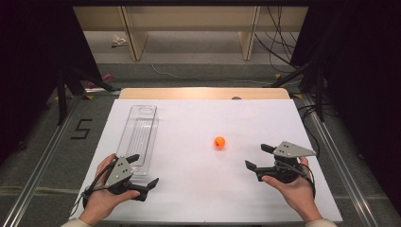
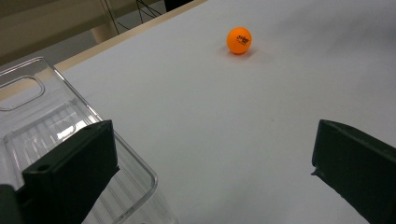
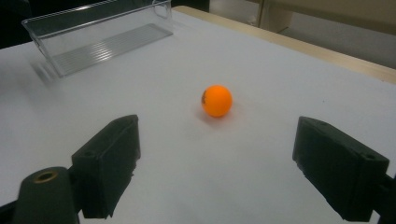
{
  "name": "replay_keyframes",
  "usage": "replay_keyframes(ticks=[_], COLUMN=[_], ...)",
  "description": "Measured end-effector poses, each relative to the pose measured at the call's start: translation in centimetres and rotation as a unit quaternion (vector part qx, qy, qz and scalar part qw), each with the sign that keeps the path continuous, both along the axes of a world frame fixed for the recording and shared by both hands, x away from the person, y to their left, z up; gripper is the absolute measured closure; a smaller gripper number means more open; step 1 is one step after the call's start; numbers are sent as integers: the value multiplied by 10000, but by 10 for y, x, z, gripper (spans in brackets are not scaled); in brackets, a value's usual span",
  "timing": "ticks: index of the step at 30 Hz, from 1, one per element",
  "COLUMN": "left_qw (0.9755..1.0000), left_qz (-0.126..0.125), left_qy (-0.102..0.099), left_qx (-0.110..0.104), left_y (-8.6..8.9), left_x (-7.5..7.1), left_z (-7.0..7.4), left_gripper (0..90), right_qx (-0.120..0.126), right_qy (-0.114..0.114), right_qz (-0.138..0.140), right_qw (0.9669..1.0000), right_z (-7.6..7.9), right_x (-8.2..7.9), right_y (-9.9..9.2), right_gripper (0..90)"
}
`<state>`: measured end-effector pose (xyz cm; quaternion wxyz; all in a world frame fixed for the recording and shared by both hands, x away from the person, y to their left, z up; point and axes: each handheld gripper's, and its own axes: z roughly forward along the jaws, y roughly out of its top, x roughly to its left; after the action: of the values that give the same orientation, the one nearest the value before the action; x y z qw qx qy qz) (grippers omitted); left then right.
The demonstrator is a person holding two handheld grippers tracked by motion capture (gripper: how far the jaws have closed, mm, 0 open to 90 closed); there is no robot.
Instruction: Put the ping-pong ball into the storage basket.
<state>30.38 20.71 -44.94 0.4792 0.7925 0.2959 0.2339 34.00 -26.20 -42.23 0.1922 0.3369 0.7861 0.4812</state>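
Two grippers: both held low over the white worktop (image 1: 198, 189), one in each hand, neither gripping anything.
Tray: a clear plastic tray (image 1: 138, 137) lies lengthwise on the left part of the worktop, its handle cut-out at the far end; it looks empty.
Left hand: the left hand (image 1: 101, 196) comes in from the bottom left, near the front edge.
Left gripper: the left gripper (image 1: 143, 170) sits at the near end of the tray, fingers spread wide with bare worktop between them.
Left gripper's fingers: in the left gripper view one finger (image 2: 70, 170) stands over the tray's near corner, though I cannot tell whether it touches the plastic; the other finger (image 2: 355, 175) is over bare worktop, well apart from the first.
Ball: a small orange ball (image 1: 219, 142) rests alone on the worktop, a little right of centre, with dark print on one side; it is well apart from the tray and touches neither gripper.
Ball from the left: in the left gripper view it lies far ahead, toward the back edge (image 2: 239, 40).
Right gripper: the right gripper (image 1: 258, 156) points toward the ball from the right, fingers as wide apart as they go.
Right gripper's fingers: in the right gripper view the ball (image 3: 216, 101) lies ahead of the gap, beyond both fingertips (image 3: 109, 165), not between them.
Right hand: the right hand (image 1: 295, 189) grips the gripper's body from below, near the right front corner.
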Motion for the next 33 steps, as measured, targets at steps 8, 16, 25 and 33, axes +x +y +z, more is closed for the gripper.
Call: replay_keyframes(ticks=[8, 16, 25, 33], left_qw=[10000, 10000, 10000, 9999], left_qz=[-5, -42, -31, -51], left_qy=[-17, -33, -66, -93], left_qx=[-17, -1, 51, 38], left_y=[0, -1, 1, 0], left_x=[0, 0, 3, 5], left_z=[1, 1, 0, 0], left_gripper=[0, 0, 0, 0], right_qx=[-2, -9, -53, -75], right_qy=[2, -17, -9, -24], right_qz=[-4, -33, -29, -40], right_qw=[10000, 10000, 10000, 10000], right_z=[0, -1, -2, -2], right_x=[2, 6, 9, 10], right_y=[2, 5, 8, 10], right_gripper=[159, 159, 159, 159])
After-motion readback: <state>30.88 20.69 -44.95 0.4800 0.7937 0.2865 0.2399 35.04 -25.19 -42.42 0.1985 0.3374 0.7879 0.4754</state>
